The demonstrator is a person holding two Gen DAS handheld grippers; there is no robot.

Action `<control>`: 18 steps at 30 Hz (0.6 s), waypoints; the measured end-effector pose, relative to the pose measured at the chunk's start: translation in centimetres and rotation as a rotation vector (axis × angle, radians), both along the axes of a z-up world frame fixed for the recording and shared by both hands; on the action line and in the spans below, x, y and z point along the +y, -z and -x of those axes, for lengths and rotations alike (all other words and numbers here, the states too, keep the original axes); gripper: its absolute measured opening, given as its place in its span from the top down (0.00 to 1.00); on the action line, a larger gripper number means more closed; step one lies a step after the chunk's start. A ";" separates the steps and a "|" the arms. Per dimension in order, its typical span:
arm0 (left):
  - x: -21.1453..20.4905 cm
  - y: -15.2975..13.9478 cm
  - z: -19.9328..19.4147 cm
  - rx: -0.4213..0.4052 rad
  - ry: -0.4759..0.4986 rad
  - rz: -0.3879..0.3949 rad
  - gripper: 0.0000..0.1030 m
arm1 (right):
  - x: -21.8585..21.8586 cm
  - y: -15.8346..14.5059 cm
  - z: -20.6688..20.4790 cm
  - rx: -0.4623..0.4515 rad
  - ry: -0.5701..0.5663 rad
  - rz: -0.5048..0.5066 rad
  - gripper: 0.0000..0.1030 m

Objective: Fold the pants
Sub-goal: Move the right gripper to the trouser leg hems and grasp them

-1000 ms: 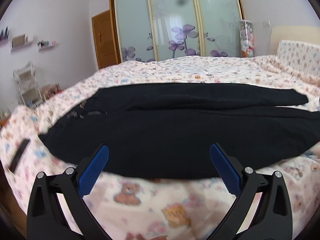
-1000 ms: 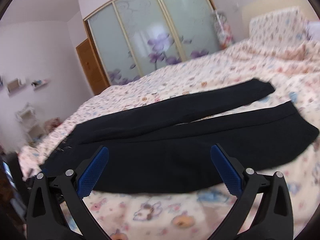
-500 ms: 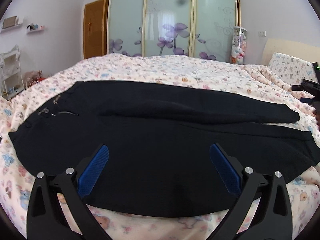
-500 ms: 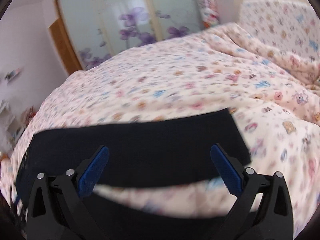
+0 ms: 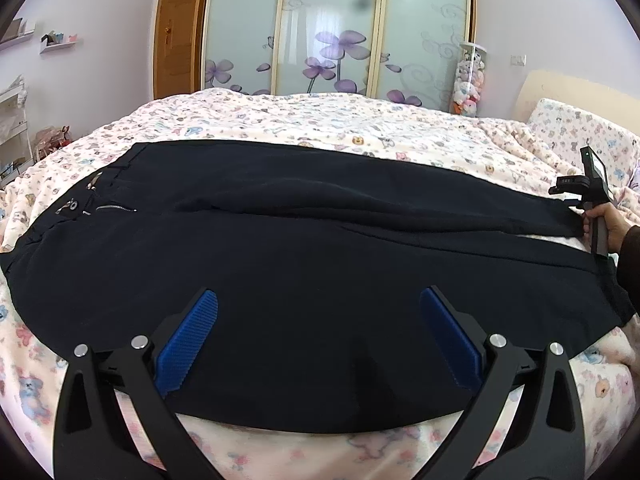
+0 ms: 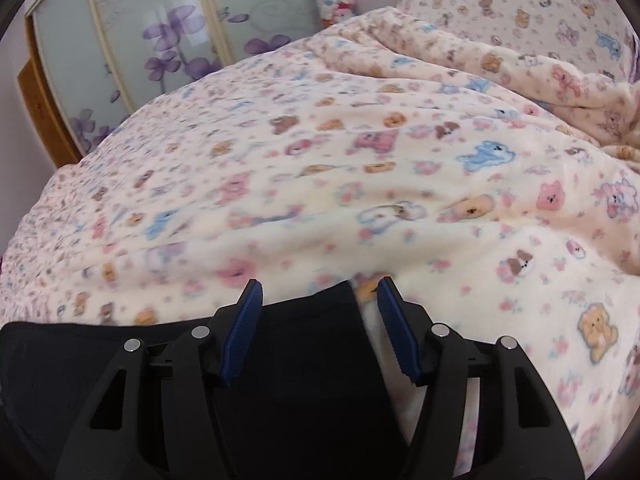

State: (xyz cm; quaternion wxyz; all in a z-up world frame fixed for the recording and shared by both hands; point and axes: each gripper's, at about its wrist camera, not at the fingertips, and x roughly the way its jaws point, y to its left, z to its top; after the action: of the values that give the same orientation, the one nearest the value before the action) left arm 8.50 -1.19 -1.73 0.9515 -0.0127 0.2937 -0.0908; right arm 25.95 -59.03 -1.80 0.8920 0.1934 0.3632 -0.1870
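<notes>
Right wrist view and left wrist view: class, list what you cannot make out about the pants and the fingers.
- Right wrist view: whether the closing right gripper touches the pants hem; motion blur.
- Right wrist view: most of the pants; cut off by the edge.
- Left wrist view: right gripper's fingers; hidden behind the hand.

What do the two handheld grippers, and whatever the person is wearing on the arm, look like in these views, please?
Both the left gripper and the right gripper have matte black plastic arms with silver rivets and triangular cut-outs. Their fingers carry blue ribbed pads. In the left wrist view, the person's hand emerges from a dark sleeve. No cables show.
</notes>
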 end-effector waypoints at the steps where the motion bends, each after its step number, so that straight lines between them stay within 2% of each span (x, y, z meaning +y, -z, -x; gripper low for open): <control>1: -0.1 0.1 -0.2 0.010 0.003 -0.002 0.02 | -0.3 0.6 -0.1 0.002 -0.005 -0.028 0.40; 4: -0.2 0.4 -0.5 0.030 0.001 -0.003 0.02 | 0.0 1.9 -0.4 0.026 -0.042 -0.047 0.51; 5: 0.0 0.4 -0.5 0.032 -0.001 -0.001 0.02 | 0.2 1.9 -0.3 0.022 -0.049 -0.038 0.65; 7: 0.2 0.4 -0.5 0.030 -0.004 0.005 0.02 | 0.4 1.3 0.4 -0.011 -0.067 -0.044 0.81; 8: 0.2 0.4 -0.4 0.027 -0.004 0.006 0.02 | 0.5 0.9 0.6 -0.026 -0.075 -0.049 0.84; 12: 0.1 0.2 -0.2 0.015 -0.008 0.000 0.02 | 2.2 -1.8 2.6 -0.106 -0.112 0.005 0.87; 13: 0.2 0.2 -0.2 0.013 -0.010 0.001 0.02 | 2.8 -3.0 3.8 -0.153 -0.128 0.007 0.87; 18: 0.7 -0.3 0.1 -0.002 -0.028 0.024 0.02 | 5.0 -6.4 9.1 -0.274 -0.193 0.040 0.87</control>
State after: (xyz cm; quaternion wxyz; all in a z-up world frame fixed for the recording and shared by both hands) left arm 8.44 -0.49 -1.47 0.9527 -0.0282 0.2915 -0.0810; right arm 16.81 -54.07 4.62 0.9506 0.1636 0.2513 -0.0797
